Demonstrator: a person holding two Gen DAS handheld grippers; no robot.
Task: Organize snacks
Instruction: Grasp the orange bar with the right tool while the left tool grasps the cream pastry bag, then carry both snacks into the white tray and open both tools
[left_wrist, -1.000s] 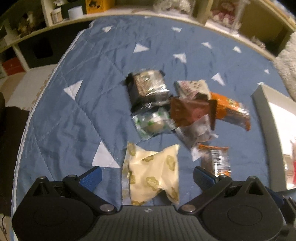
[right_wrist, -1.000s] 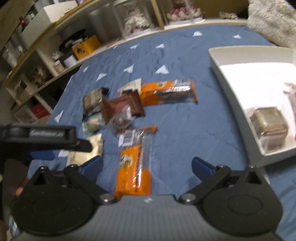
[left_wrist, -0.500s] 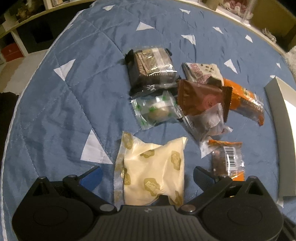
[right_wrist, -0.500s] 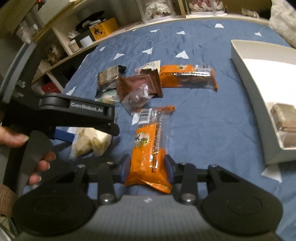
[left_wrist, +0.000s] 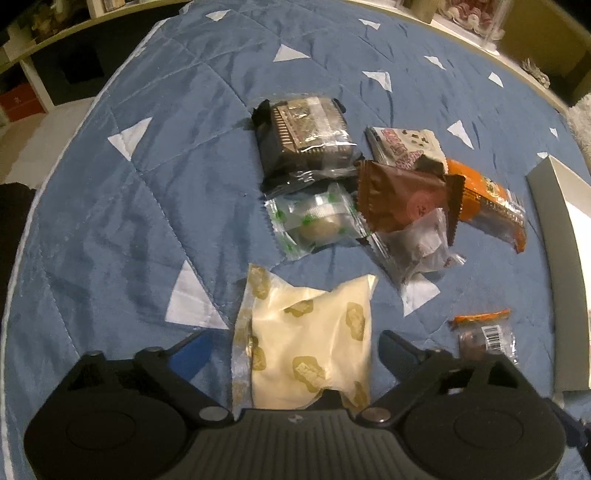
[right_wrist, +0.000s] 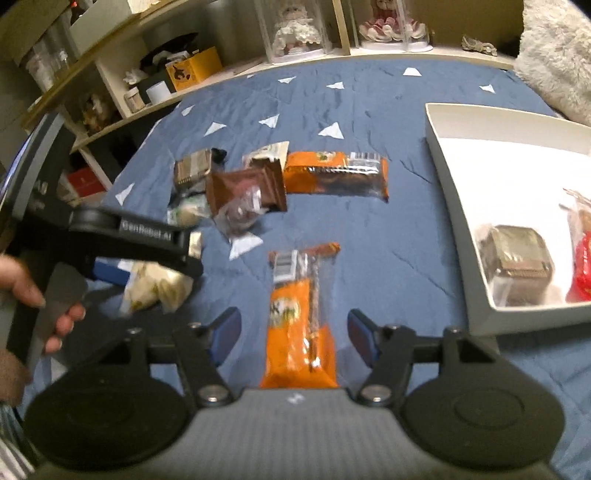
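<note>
Lying on the blue quilt (left_wrist: 110, 229): cream bag (left_wrist: 310, 343) between wide-apart left claw (left_wrist: 295, 350) fingers, orange bar (right_wrist: 299, 332) between wide-apart right claw (right_wrist: 293, 332) fingers. Sitting nearby: white tray (right_wrist: 454, 206).

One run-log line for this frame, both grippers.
left gripper: open, astride cream packet | right gripper: open, astride orange bar | white box: two snacks visible
</note>
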